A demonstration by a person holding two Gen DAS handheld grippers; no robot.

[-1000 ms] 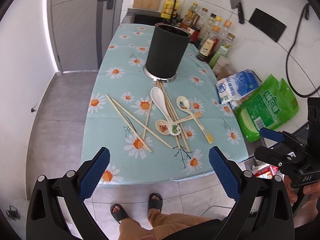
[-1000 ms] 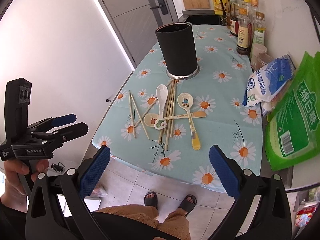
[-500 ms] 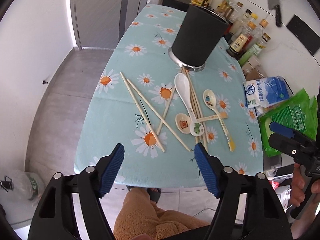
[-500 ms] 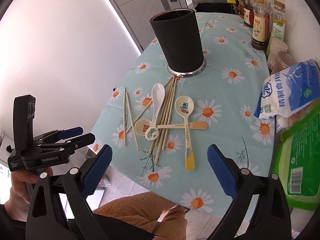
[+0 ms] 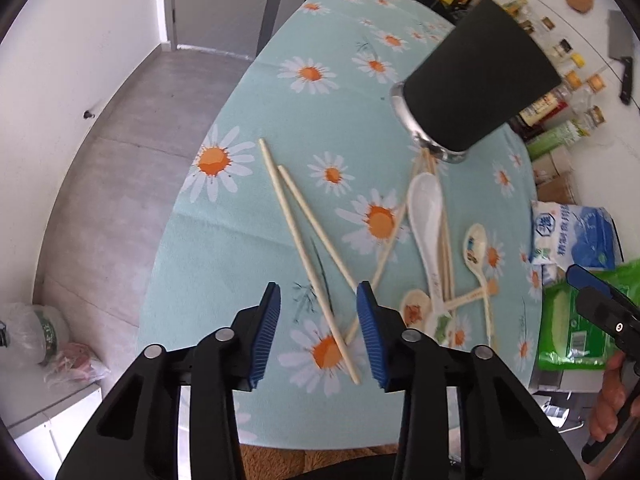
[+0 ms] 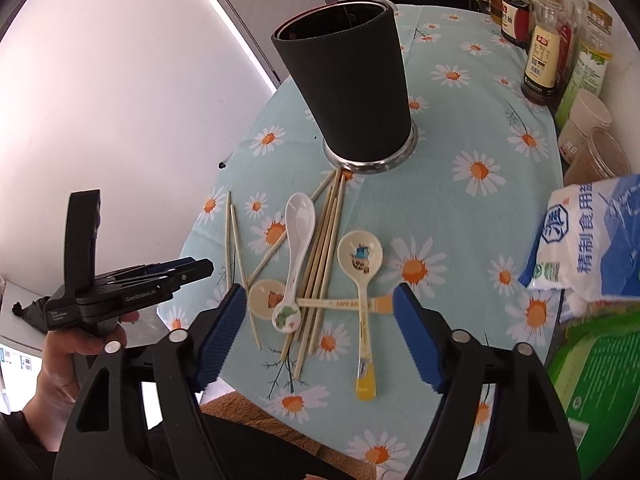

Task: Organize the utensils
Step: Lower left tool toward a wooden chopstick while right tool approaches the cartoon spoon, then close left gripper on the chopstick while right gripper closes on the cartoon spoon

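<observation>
A black utensil holder [image 5: 472,92] [image 6: 352,88] stands upright on the daisy tablecloth [image 5: 280,120]. In front of it lie several wooden chopsticks [image 5: 300,236] [image 6: 320,264], a white spoon [image 5: 428,216] [image 6: 298,240] and two cream cartoon spoons [image 6: 360,272] [image 6: 266,302]. My left gripper [image 5: 318,334] is open, partly narrowed, with its pads on either side of the near ends of two chopsticks, low over the table. My right gripper [image 6: 318,334] is wide open and empty above the near table edge, over the spoons.
Sauce bottles [image 6: 544,52] and lidded jars [image 6: 592,132] line the wall at the right. A white-blue salt bag [image 6: 592,236] and a green bag [image 6: 600,360] lie at the right edge. The table's left edge drops to a grey floor [image 5: 120,168].
My left gripper has moved forward and down to the two left chopsticks and its jaws have narrowed around them. My right gripper has moved closer to the spoons and stayed wide open.
</observation>
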